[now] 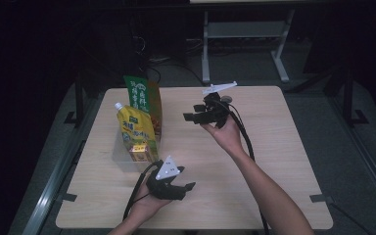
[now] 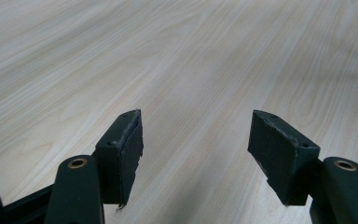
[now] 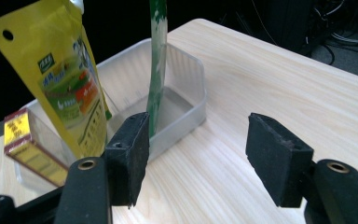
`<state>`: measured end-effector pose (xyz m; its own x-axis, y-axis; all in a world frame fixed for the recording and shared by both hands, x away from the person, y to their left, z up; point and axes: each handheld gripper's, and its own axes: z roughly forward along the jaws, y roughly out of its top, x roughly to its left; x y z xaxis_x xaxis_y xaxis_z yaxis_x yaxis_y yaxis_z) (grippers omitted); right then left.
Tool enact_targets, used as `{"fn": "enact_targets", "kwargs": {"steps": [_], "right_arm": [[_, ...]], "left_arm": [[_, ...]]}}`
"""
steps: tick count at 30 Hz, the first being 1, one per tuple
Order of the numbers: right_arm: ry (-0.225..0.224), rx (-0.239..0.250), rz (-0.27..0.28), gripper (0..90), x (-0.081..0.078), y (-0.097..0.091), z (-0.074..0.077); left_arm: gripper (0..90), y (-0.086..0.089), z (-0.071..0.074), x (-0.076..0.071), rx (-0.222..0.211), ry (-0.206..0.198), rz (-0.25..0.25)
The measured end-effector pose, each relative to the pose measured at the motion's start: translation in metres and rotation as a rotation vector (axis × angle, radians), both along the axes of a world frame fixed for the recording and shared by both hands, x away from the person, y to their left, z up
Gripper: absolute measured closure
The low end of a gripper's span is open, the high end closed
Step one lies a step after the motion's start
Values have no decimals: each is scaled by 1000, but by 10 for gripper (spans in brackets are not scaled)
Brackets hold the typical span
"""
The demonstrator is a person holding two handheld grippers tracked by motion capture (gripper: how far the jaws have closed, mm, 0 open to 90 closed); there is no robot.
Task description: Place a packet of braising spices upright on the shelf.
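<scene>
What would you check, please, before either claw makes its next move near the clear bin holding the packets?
1. Left claw empty: ok, jaws apart over bare table.
2. Right claw empty: ok, jaws apart, nothing between them.
3. Right claw clear of the clear bin: ok, it stands beside the bin, not touching.
4. Yellow spouted pouch inside the bin: ok, standing upright.
5. Green packet inside the bin: ok, upright at the far end.
6. Small brown box fully seated in the bin: cannot tell, its base is hidden behind the frosted wall.
</scene>
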<state>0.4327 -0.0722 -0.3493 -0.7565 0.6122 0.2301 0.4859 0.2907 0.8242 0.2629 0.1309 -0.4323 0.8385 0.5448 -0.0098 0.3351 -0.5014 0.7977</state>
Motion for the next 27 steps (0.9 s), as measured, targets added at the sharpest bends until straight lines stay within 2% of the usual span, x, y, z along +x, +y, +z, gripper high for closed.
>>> {"fn": "enact_targets", "kwargs": {"steps": [27], "right_arm": [[43,-5,-52,375,-42,-71,-18]], "left_arm": [[327,2,-2,2,13,-10,-6]]}}
